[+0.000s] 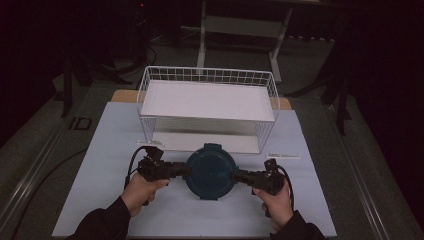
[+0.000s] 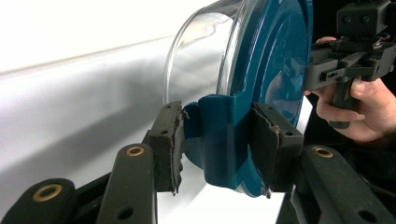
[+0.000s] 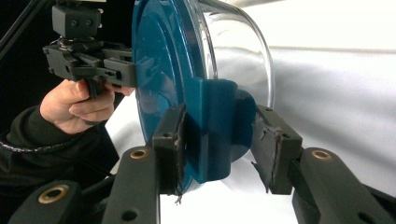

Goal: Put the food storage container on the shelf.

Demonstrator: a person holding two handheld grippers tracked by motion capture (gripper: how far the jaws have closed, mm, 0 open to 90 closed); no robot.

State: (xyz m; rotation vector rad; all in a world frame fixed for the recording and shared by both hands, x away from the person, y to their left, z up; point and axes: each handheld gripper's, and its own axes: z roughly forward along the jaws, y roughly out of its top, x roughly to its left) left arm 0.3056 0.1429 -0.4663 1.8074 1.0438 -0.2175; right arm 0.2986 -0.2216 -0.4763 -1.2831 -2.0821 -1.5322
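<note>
**Teal-lidded glass container gripped from both sides**

Teal-lidded container (image 1: 210, 171) sitting at the near middle of the white surface (image 1: 100, 150), just in front of the wire basket (image 1: 207, 107). Round, clear glass bowl (image 2: 196, 60) under a dark teal lid (image 2: 275, 70), with latch tabs standing out at the rim.

Left gripper (image 1: 184, 170) coming in from the left, clamped on the lid's left latch tab (image 2: 219, 140). Seen up close in the left gripper view: both pads pressed against the tab, one on each face, worn rubber fraying at the edges. Left hand (image 1: 141, 192) wrapped around the handle, dark sleeve behind it.

Right gripper (image 1: 239, 175) mirrored on the other side, closed on the opposite latch tab (image 3: 217, 130). In the right gripper view one pad flat against the lid face, the other just at the tab's far side; contact there hard to judge. Right hand (image 1: 276, 202) low at the near edge of the surface.

Beyond the container: white wire basket standing as a raised shelf with a white panel on top, open underneath. Small pale strip (image 1: 283, 156) lying on the surface to the right of the basket's foot. Dark floor and a pale frame (image 1: 240, 25) in the background, details lost in the gloom.
</note>
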